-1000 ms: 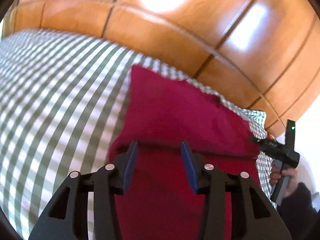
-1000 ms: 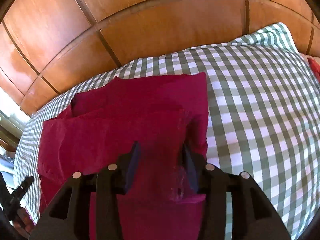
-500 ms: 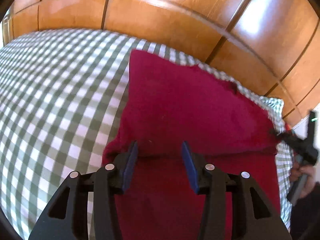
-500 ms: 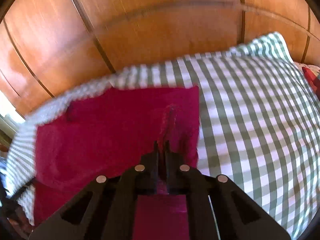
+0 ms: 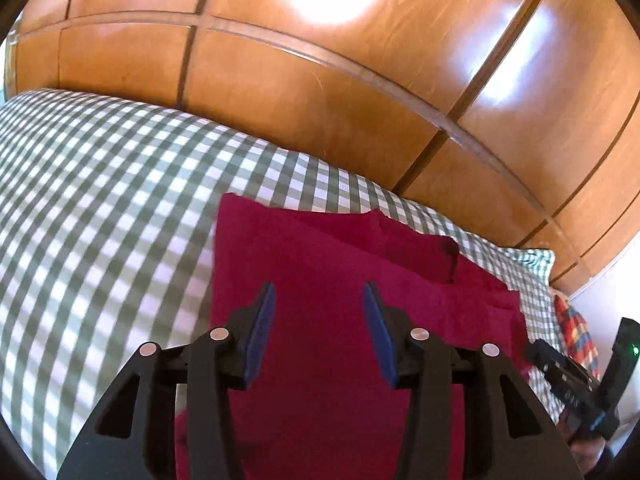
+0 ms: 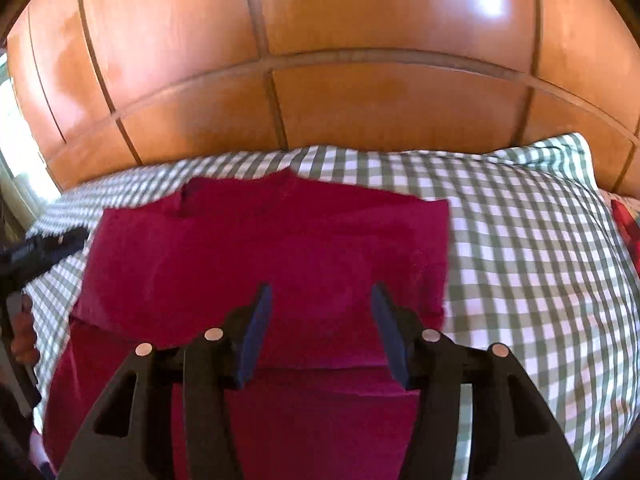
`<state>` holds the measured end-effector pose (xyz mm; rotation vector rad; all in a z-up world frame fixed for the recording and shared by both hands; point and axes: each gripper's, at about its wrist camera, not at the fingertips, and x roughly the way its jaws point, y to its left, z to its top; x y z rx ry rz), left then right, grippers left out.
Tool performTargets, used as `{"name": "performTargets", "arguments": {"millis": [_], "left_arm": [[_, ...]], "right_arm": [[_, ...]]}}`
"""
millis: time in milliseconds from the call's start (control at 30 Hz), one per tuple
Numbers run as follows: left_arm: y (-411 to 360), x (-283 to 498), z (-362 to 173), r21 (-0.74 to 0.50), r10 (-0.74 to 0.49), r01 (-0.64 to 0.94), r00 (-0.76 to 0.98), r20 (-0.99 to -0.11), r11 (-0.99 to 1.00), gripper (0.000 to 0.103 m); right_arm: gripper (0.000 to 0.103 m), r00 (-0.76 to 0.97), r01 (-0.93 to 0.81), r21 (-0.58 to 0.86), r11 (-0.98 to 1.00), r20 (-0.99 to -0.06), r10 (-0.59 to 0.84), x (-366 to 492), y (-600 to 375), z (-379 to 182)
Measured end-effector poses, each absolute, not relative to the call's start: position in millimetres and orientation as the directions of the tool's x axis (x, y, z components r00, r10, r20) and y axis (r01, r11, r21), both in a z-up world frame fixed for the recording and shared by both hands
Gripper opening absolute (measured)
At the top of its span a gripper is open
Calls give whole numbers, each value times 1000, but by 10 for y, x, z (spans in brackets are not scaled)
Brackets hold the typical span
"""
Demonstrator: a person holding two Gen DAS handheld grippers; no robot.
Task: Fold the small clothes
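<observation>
i saw the red cloth lying folded on the checked sheet, close to the wooden headboard. my left gripper was released, its jaws apart above the cloth. my right gripper was released too, holding nothing, over the folded edge.

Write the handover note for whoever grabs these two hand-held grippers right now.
Left hand-held gripper: open, empty, above the red garment.
Right hand-held gripper: open, empty, above the same garment.
Garment lies on the checked cloth, in front of the wood panels; a folded layer lies flat over its near part.
Done: at least one fold is laid.
Left: probably one more fold to make it compact, then smooth it.
</observation>
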<state>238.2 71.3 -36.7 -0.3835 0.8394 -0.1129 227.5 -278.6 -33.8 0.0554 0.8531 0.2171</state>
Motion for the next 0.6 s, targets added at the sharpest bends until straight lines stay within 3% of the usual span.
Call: {"name": "performTargets", "arguments": {"millis": [100, 167, 500, 533, 600], "left_arm": [[684, 2550, -608, -278, -141, -122, 633, -761, 953, 44], [719, 2618, -830, -214, -81, -149, 609, -789, 965, 44], [657, 2359, -646, -168, -40, -138, 642, -765, 976, 45], [632, 2257, -593, -165, -42, -129, 649, -759, 978, 46], [557, 2079, -523, -136, -35, -102, 659, -751, 985, 46]], "right_arm": [[51, 603, -123, 93, 988, -784, 148, 2399, -2799, -660], [53, 630, -129, 105, 986, -759, 163, 2418, -2839, -810], [56, 657, -119, 72, 990, -742, 133, 2387, -2764, -785], [58, 656, -115, 62, 991, -745, 122, 2370, -2748, -762], [75, 657, -117, 62, 991, -743, 124, 2296, -2713, -685]]}}
